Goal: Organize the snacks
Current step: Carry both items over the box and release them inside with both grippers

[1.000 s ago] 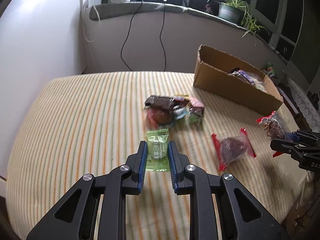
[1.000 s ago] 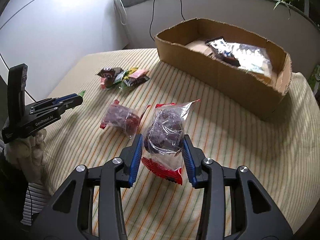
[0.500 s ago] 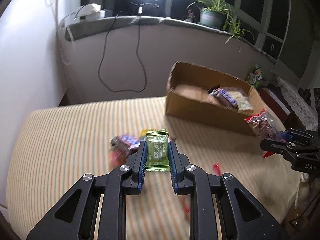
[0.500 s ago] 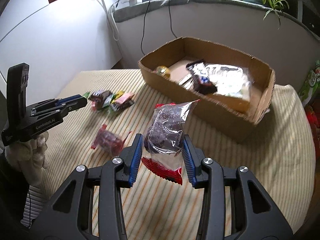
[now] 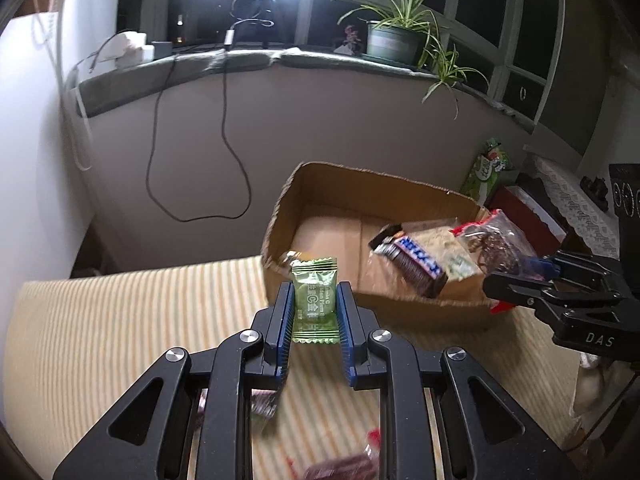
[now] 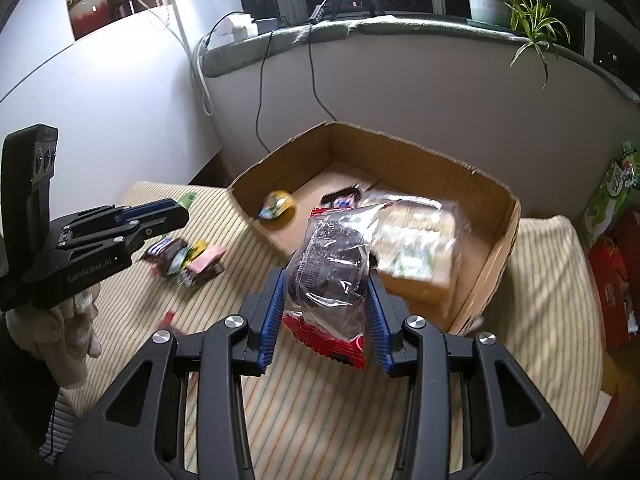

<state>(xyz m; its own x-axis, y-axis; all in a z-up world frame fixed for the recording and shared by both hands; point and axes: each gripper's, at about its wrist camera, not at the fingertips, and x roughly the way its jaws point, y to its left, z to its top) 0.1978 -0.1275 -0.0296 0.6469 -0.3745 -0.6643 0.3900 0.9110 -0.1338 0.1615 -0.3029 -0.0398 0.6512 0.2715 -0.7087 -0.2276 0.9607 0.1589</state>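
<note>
My left gripper (image 5: pixel 314 300) is shut on a small green candy packet (image 5: pixel 313 298), held above the striped table just before the near wall of the cardboard box (image 5: pixel 320 188). My right gripper (image 6: pixel 326 284) is shut on a clear bag of dark dried fruit with a red edge (image 6: pixel 332 260), held near the box's front wall (image 6: pixel 256 224). The box holds a chocolate bar (image 5: pixel 416 264), a foil cracker pack (image 6: pixel 416 236) and a round yellow candy (image 6: pixel 278 204). The right gripper also shows in the left wrist view (image 5: pixel 520 276), the left one in the right wrist view (image 6: pixel 168 212).
A heap of small wrapped snacks (image 6: pixel 186 258) lies on the striped tablecloth (image 6: pixel 320 408) left of the box. A dark fruit bag (image 5: pixel 340 468) lies under my left gripper. A wall with hanging cables (image 5: pixel 224 120) and a sill with a potted plant (image 5: pixel 394 40) stand behind.
Both grippers have risen and moved toward the cardboard box with their packets. The snack heap and the second fruit bag have dropped back below and to the left.
</note>
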